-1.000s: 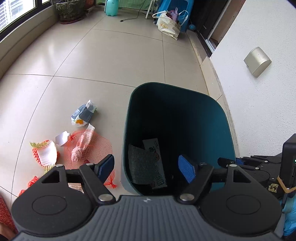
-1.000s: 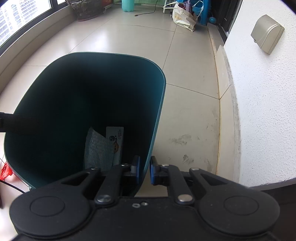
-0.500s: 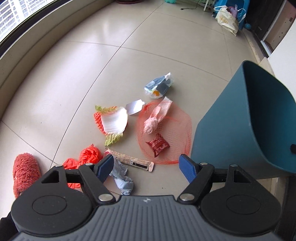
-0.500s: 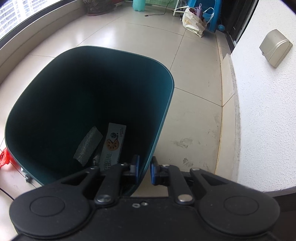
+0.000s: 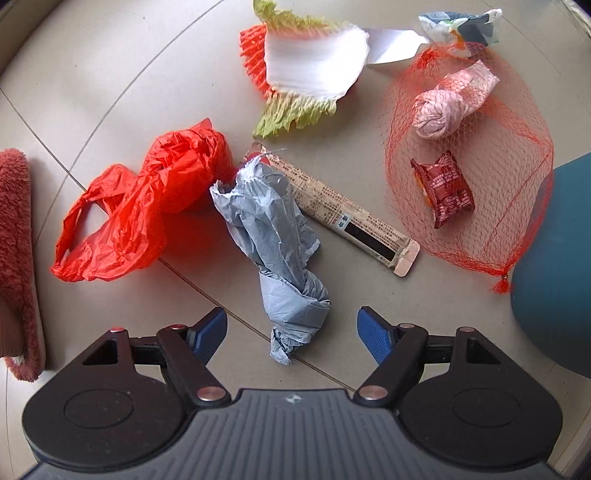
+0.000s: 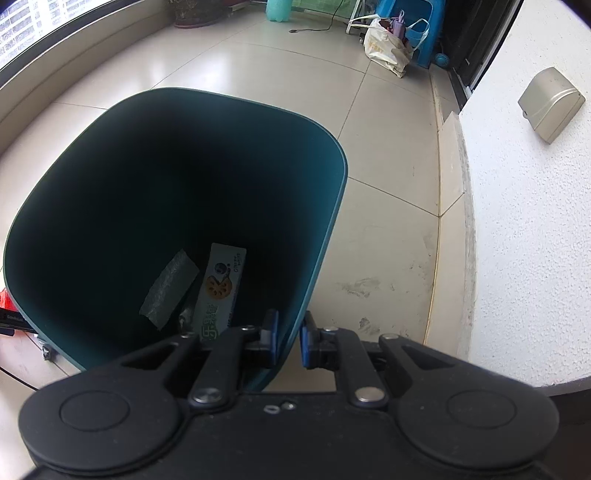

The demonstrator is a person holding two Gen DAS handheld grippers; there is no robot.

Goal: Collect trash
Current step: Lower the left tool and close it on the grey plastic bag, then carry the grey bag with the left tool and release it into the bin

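My left gripper (image 5: pixel 291 330) is open, low over the floor, its fingers either side of the near end of a crumpled grey-blue paper (image 5: pixel 275 251). Beside the paper lie a red plastic bag (image 5: pixel 147 203), a long printed wrapper (image 5: pixel 347 212), a red net bag (image 5: pixel 476 166) holding a pink wad and a red packet, a white-and-green wrapper (image 5: pixel 306 74) and a small blue-white packet (image 5: pixel 461 26). My right gripper (image 6: pixel 288 341) is shut on the near rim of the teal bin (image 6: pixel 328 236), which holds a carton (image 6: pixel 219 291) and a grey strip (image 6: pixel 170 288).
A red fuzzy slipper (image 5: pixel 16 266) lies at the far left. The bin's outer wall (image 5: pixel 554 266) stands right of the trash. A white wall (image 6: pixel 524 221) with a metal box is right of the bin. Bags and a blue stool (image 6: pixel 391 48) stand far back.
My left gripper has swung from over the bin to the left and come down close over the floor trash, now straddling the grey-blue paper. My right gripper keeps its hold on the rim.
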